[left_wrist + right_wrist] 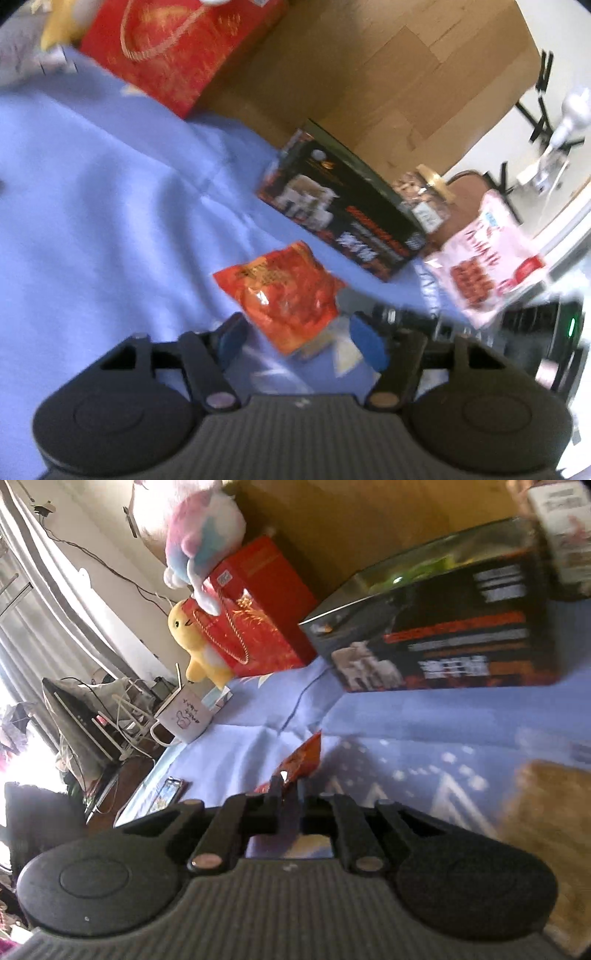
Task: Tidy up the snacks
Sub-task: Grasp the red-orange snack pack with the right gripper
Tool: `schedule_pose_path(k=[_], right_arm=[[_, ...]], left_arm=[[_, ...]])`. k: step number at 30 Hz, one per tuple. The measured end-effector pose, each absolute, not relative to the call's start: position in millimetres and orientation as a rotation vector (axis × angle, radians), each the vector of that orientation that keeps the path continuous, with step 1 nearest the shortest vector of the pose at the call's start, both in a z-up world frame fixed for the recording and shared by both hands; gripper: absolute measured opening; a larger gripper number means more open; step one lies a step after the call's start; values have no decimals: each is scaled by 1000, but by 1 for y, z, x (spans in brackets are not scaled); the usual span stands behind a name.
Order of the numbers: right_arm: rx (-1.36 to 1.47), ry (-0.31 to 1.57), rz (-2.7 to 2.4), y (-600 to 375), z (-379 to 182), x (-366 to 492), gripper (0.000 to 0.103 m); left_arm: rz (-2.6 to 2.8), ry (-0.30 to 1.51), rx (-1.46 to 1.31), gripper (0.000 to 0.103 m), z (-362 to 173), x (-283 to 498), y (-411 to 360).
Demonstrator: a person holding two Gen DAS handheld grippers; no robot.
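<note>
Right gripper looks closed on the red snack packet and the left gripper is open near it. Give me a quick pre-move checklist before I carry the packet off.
1. Right gripper shut on the red foil snack packet: ok, it pinches one edge.
2. Left gripper open, pads off the packet: ok.
3. Packet fully off the blue cloth: cannot tell.
4. Black printed box apart from the packet: ok.
5. Pink snack bag out of the way: ok, it is off to the side.
6. Grip deep enough to hold: cannot tell, blurred.

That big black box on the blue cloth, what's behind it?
Behind the black box stands a brown cardboard wall, with a jar of snacks at one end. The wall's lower part stays hidden by the box.
</note>
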State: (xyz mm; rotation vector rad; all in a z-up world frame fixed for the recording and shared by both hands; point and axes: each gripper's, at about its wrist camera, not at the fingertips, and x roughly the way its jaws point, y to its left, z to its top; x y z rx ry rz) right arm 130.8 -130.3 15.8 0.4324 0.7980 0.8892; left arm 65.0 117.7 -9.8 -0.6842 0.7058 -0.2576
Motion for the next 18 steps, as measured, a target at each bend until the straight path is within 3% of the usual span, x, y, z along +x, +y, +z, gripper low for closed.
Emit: schedule_pose_path(k=[3, 5, 7, 8, 10, 18], right_arm=[[404, 760, 839, -148, 13, 115, 10], [420, 755, 814, -159, 8, 108, 10], [446, 760, 788, -168, 1, 106, 10], [467, 768, 776, -169, 0, 107, 10], [494, 752, 774, -172, 0, 109, 10], [520, 776, 767, -173, -4, 115, 13]], left_arm=[[-327, 725, -814, 66, -16, 76, 118], [-344, 740, -865, 58, -20, 86, 116], [-326, 755, -869, 22, -26, 96, 112], [-327, 770, -876, 12, -31, 100, 110], [-326, 788, -913, 4, -45, 106, 108], [-330, 709, -846, 4, -46, 100, 104]])
